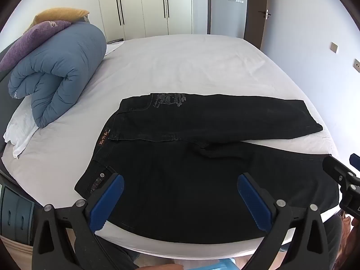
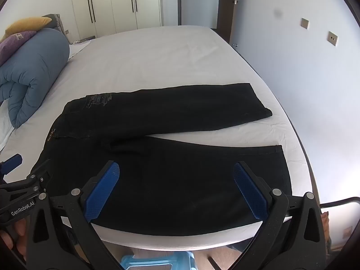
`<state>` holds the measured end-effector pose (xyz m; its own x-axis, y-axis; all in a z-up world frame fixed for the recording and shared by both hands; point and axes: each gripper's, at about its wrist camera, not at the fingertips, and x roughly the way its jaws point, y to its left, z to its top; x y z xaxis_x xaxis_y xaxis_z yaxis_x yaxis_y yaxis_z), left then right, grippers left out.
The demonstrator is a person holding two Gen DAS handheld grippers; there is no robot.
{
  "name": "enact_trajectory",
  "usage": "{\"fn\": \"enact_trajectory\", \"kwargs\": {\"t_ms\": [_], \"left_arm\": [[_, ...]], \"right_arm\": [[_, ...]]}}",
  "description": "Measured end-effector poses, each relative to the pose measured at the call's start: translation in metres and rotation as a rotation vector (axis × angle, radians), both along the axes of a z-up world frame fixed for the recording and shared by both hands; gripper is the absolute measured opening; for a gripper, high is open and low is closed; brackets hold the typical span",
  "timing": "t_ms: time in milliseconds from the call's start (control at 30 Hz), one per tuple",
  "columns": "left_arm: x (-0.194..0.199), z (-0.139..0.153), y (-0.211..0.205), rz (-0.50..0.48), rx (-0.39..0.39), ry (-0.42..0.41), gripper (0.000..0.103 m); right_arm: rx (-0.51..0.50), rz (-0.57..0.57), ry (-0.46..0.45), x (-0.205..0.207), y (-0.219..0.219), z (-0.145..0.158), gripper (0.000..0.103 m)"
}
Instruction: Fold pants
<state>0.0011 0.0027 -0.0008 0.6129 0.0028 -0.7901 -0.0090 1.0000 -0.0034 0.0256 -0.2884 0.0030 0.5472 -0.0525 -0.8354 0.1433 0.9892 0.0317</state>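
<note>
A pair of black pants [image 1: 191, 157] lies spread flat on the near half of a white-sheeted bed [image 1: 180, 63], waistband toward the left and both legs running to the right. The far leg [image 2: 180, 110] and the near leg [image 2: 202, 168] diverge, leaving a wedge of sheet between their cuffs; an embroidered grey design [image 1: 171, 100] marks the far hip and a small tag [image 1: 103, 138] sits on the waistband. The left gripper [image 1: 180, 189] hovers above the near hip area with its jaws spread wide, blue pads [image 1: 108, 200] apart and nothing between them. The right gripper [image 2: 176, 180] hangs above the near leg, likewise wide open and empty; whether either one touches the cloth cannot be told. Each gripper shows at the edge of the other's view. A rolled blue duvet [image 1: 58, 72] rests at the left of the bed with a purple pillow [image 1: 29, 42] and a yellow pillow [image 1: 60, 14] upon it. White wardrobes [image 1: 144, 6] stand beyond.
</note>
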Motion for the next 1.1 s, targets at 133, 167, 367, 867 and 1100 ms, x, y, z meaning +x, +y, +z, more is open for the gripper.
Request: {"fn": "enact_trajectory", "kwargs": {"t_ms": [133,167,367,867,1100], "left_arm": [[-0.001,0.001,0.005,0.001,0.004,-0.009,0.103],[0.001,0.001,0.005,0.0,0.012,-0.004,0.103],[-0.006,-0.005,0.004,-0.003,0.027,-0.017,0.103],[-0.007,-0.005,0.005,-0.002,0.029,-0.011,0.103],[-0.01,-0.007,0.006,-0.001,0.028,-0.009,0.103]], "right_arm": [[0.0,0.003,0.011,0.001,0.0,-0.001,0.103],[0.001,0.004,0.011,0.001,-0.001,-0.001,0.103],[-0.001,0.002,0.007,0.001,0.0,-0.001,0.103],[-0.004,0.004,0.01,-0.001,0.005,-0.007,0.103],[-0.002,0.007,0.014,0.0,0.005,-0.007,0.103]]}}
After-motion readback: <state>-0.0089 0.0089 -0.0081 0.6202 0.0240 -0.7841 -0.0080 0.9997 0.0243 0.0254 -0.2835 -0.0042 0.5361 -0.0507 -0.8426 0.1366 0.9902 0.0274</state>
